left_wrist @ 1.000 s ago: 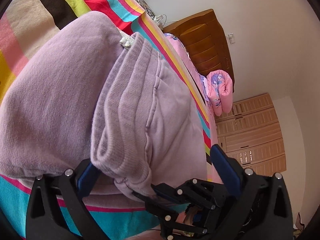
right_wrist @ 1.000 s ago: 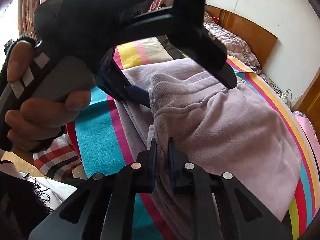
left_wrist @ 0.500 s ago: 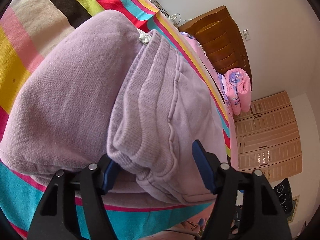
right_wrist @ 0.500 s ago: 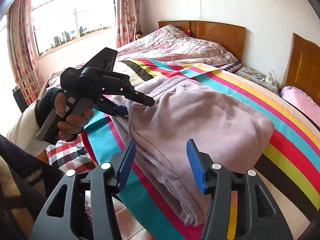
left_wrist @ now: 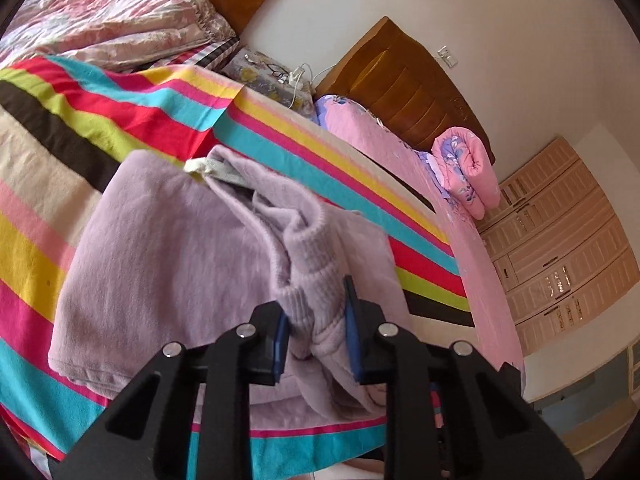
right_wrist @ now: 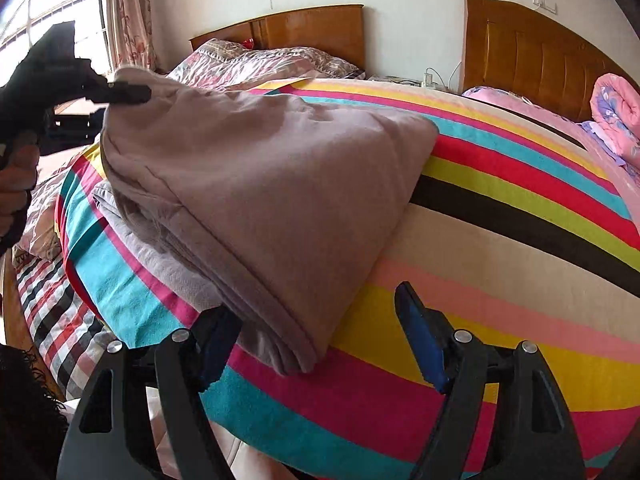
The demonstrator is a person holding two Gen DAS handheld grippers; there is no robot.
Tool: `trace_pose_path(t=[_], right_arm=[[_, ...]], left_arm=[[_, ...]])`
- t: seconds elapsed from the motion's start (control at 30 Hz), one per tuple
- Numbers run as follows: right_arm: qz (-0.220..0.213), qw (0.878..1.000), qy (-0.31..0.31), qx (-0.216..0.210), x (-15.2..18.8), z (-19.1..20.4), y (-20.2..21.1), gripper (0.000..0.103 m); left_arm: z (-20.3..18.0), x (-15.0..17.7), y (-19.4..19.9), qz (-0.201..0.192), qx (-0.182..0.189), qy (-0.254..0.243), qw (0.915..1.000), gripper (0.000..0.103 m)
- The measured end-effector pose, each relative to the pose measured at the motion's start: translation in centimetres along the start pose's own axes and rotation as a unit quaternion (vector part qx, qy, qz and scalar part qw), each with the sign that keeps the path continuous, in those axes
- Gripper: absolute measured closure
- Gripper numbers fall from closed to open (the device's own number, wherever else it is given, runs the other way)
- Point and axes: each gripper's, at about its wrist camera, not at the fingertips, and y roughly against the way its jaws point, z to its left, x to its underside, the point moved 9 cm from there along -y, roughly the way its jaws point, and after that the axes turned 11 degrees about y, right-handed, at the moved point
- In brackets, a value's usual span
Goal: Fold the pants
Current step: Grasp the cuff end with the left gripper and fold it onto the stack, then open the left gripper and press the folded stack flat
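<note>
Our left gripper [left_wrist: 316,332] has its blue-padded fingers [left_wrist: 280,340] pinched on the ribbed waistband [left_wrist: 316,280] of the lilac pants [left_wrist: 160,264], the knit bunched up between the pads. In the right wrist view this same gripper appears at the far left, lifting one corner of the folded pants so the cloth rises into a peak. Our right gripper [right_wrist: 320,344] stands with its fingers [right_wrist: 420,344] spread wide and holding nothing; the near corner of the pants lies between them, with the left pad close against the stacked fabric edge, though we cannot tell if it touches.

The pants lie folded in layers on the striped blanket [right_wrist: 520,208], near its front edge, the lower layers flat and the top layer raised toward the left gripper. A pale label [left_wrist: 200,166] shows at the far end of the waistband. Beyond the blanket we see a floral quilt [left_wrist: 120,12] by a wooden headboard [right_wrist: 312,28], and a rolled pink quilt [left_wrist: 468,168] on the neighbouring bed.
</note>
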Motion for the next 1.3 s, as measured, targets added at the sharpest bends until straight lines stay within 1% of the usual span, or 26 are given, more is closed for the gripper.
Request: trace_pose_path(t=[0.07, 0.1, 0.13, 0.17, 0.23, 0.3, 0.37, 0.4, 0.43, 0.47, 0.5, 0.6, 0.7, 0.77, 0.83, 0.9, 0.93, 0.97, 1.0, 1.03, 1.07, 1.1, 1.17, 1.23, 1.27, 1.3], right_arm=[[0.006, 0.999, 0.028, 0.045, -0.4, 0.3, -0.7, 0.029], [0.007, 0.997, 0.041, 0.062, -0.5, 0.3, -0.8, 0.029], [0.005, 0.996, 0.049, 0.074, -0.5, 0.3, -0.6, 0.029], [0.006, 0.995, 0.056, 0.080, -0.3, 0.3, -0.6, 0.029], [0.003, 0.996, 0.056, 0.072, -0.1, 0.4, -0.6, 0.027], [0.013, 0.997, 0.053, 0.061, 0.3, 0.7, -1.3, 0.026], [0.016, 0.997, 0.044, 0.054, 0.8, 0.4, -1.8, 0.024], [0.020, 0.998, 0.037, 0.047, 1.0, 0.1, -1.9, 0.024], [0.024, 0.998, 0.034, 0.045, 1.0, 0.0, -1.9, 0.024], [0.028, 0.998, 0.037, 0.046, 1.0, 0.0, -1.8, 0.024], [0.032, 0.997, 0.043, 0.050, 0.9, 0.0, -1.7, 0.024], [0.034, 0.997, 0.042, 0.061, 0.4, -0.2, -1.3, 0.024], [0.033, 0.996, 0.034, 0.069, 0.3, -0.2, -0.9, 0.023], [0.043, 0.997, 0.020, 0.053, 1.1, -0.3, -1.9, 0.023], [0.042, 0.999, -0.005, 0.032, 1.5, -0.5, -1.9, 0.021], [0.047, 0.999, 0.006, 0.011, 1.5, 0.0, -1.6, 0.020], [0.045, 0.999, 0.020, -0.007, 1.5, 0.5, -1.0, 0.020], [0.048, 0.997, 0.036, -0.038, 1.7, 1.1, -0.3, 0.019], [0.050, 0.994, 0.050, -0.081, 2.1, 1.8, 0.5, 0.019], [0.036, 0.993, 0.058, -0.101, 2.1, 1.8, 1.7, 0.020], [0.018, 0.993, 0.057, -0.105, 1.7, 1.3, 2.8, 0.020], [0.004, 0.993, 0.046, -0.107, 1.1, 0.4, 3.5, 0.020], [-0.030, 0.995, 0.018, -0.098, -1.3, -1.4, 4.2, 0.020], [-0.070, 0.992, 0.000, -0.105, -4.5, -1.9, 3.9, 0.020], [-0.087, 0.990, -0.002, -0.108, -6.2, -1.5, 3.3, 0.022], [-0.096, 0.989, 0.002, -0.110, -7.6, -0.6, 2.6, 0.026]], left_arm=[[-3.0, -1.8, 2.5, -0.026, 0.024, -0.038, 0.9986, 0.080], [-3.7, -2.5, 4.0, -0.047, 0.026, -0.053, 0.9971, 0.080], [-3.4, -3.2, 5.4, -0.069, 0.018, -0.063, 0.9954, 0.080], [-2.4, -3.8, 6.7, -0.090, 0.004, -0.061, 0.9941, 0.080], [2.7, -4.0, 8.1, -0.105, -0.020, -0.023, 0.9940, 0.080], [9.7, -2.4, 6.9, -0.075, -0.042, 0.044, 0.9953, 0.080], [15.9, 0.3, 4.3, -0.036, -0.055, 0.105, 0.9923, 0.080], [17.7, 1.4, 3.3, -0.031, -0.057, 0.120, 0.9906, 0.078], [18.3, 1.6, 3.7, -0.051, -0.012, 0.133, 0.9898, 0.078], [18.4, 1.7, 4.1, -0.056, 0.011, 0.144, 0.9879, 0.078], [18.4, 1.7, 4.1, -0.060, 0.012, 0.145, 0.9875, 0.077], [17.8, 1.4, 3.9, -0.056, -0.007, 0.128, 0.9902, 0.077], [16.6, 1.4, 4.1, -0.054, -0.012, 0.107, 0.9927, 0.077], [16.8, 1.6, 3.8, -0.050, -0.025, 0.101, 0.9933, 0.076], [17.6, 1.8, 3.6, -0.049, -0.004, 0.124, 0.9911, 0.074], [18.0, 2.1, 3.9, -0.049, 0.006, 0.133, 0.9898, 0.071], [18.0, 2.2, 4.3, -0.051, 0.000, 0.131, 0.9901, 0.067], [18.0, 2.1, 5.0, -0.059, -0.015, 0.130, 0.9897, 0.062], [18.2, 1.9, 6.0, -0.077, -0.051, 0.130, 0.9873, 0.041], [18.5, 1.6, 7.5, -0.105, -0.103, 0.126, 0.9810, 0.032], [18.5, 1.1, 9.2, -0.140, -0.153, 0.112, 0.9718, 0.032], [17.5, 0.5, 10.5, -0.165, -0.165, 0.089, 0.9684, 0.032], [14.3, -0.3, 11.2, -0.185, -0.137, 0.051, 0.9718, 0.028], [11.1, -0.7, 9.9, -0.183, -0.106, 0.016, 0.9774, 0.020], [9.5, -0.9, 8.3, -0.175, -0.100, -0.009, 0.9794, 0.018], [8.8, -0.7, 6.8, -0.167, -0.116, -0.030, 0.9786, 0.017]])
